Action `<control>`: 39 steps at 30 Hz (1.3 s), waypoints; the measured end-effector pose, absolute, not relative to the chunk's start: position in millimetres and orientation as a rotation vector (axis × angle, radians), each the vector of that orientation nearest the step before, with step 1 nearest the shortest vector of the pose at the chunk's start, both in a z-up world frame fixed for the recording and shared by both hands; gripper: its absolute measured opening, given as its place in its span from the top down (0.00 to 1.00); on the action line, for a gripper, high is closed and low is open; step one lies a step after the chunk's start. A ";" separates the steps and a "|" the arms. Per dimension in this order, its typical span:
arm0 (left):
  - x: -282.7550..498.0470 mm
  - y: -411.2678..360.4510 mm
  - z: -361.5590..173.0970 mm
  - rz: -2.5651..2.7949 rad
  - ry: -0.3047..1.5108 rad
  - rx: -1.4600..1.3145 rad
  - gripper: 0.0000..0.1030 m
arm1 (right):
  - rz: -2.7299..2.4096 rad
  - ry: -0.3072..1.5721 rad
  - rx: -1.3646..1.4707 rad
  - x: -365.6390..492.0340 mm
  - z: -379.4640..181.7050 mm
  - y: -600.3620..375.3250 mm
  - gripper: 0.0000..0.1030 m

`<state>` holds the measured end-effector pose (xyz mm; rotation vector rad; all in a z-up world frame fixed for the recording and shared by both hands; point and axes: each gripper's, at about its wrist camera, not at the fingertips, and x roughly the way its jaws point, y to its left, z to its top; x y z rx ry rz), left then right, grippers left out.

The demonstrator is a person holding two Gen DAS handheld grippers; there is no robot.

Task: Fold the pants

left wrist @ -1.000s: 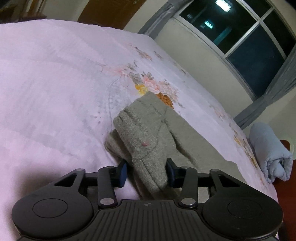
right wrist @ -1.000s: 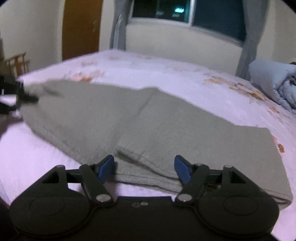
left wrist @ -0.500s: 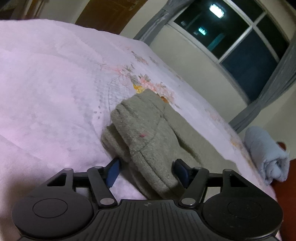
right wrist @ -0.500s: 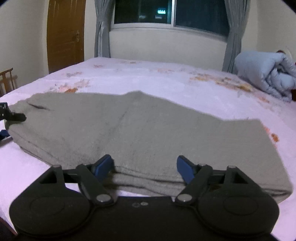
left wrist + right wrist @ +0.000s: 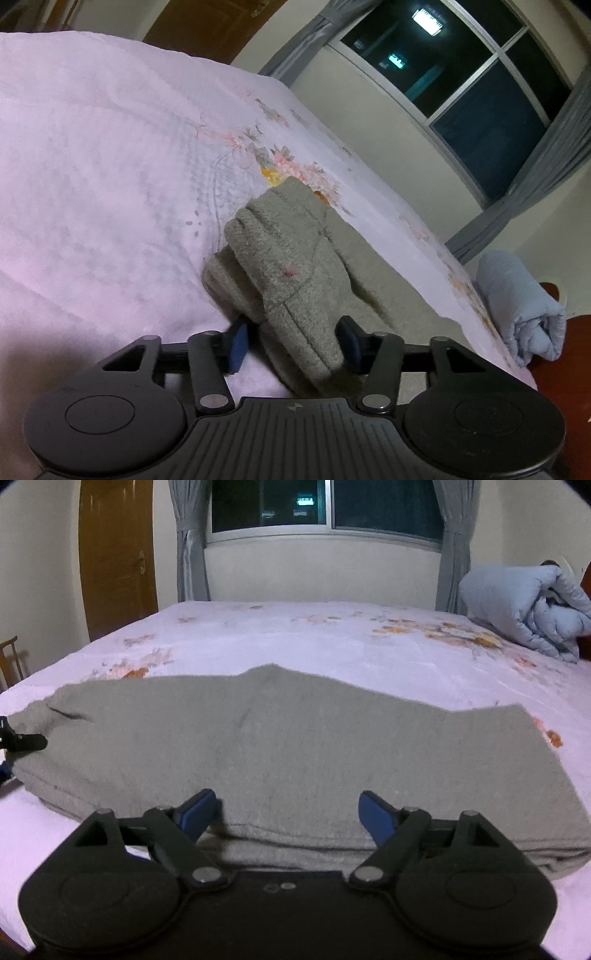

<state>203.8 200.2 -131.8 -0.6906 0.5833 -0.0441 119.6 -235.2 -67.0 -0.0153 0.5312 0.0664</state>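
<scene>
You have the grey pants [image 5: 295,753] lying lengthwise across the pink floral bedspread [image 5: 332,642], already doubled leg over leg, so I judge the first fold done and the crosswise folds left. Your left gripper [image 5: 293,345] has just been opening; its jaws straddle one bunched end of the pants with the left pad clear of the cloth, so it has let go. Your right gripper [image 5: 286,812] has also been opening and stands wide at the near long edge, grasping nothing. The left view alone shows that end's stacked layers; only the right view shows the whole length and the door [image 5: 114,554].
</scene>
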 end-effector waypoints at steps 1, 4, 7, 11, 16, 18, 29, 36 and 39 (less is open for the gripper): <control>202.5 200.9 -132.6 -0.053 0.577 -0.693 0.43 | 0.070 0.509 -0.018 116.7 -62.7 -235.0 0.27; 202.7 201.4 -133.9 -0.065 0.563 -0.712 0.33 | 0.082 0.530 -0.043 122.5 -62.9 -232.0 0.26; 210.8 197.2 -131.7 -0.070 0.566 -0.731 0.15 | 0.106 0.633 -0.077 134.7 -84.6 -226.2 0.19; 223.8 187.2 -121.4 -0.007 0.649 -0.644 0.68 | 0.084 0.555 -0.062 120.0 -78.3 -227.7 0.24; 201.8 172.1 -85.6 -0.045 0.538 -0.583 0.72 | 0.092 0.617 -0.146 131.9 -92.4 -225.1 0.18; 193.7 162.4 -68.6 -0.046 0.504 -0.545 0.72 | 0.106 0.581 -0.074 127.6 -77.2 -234.8 0.21; 175.4 36.4 36.2 -0.143 0.358 -0.202 0.72 | -0.118 0.325 0.205 103.2 -21.0 -414.4 0.11; 174.5 -161.8 32.9 -0.369 0.367 0.086 0.72 | -0.259 0.318 0.359 76.2 -35.3 -527.1 0.10; 169.5 -240.1 -11.1 -0.484 0.481 0.189 0.72 | -0.301 0.306 0.478 58.1 -45.0 -557.5 0.10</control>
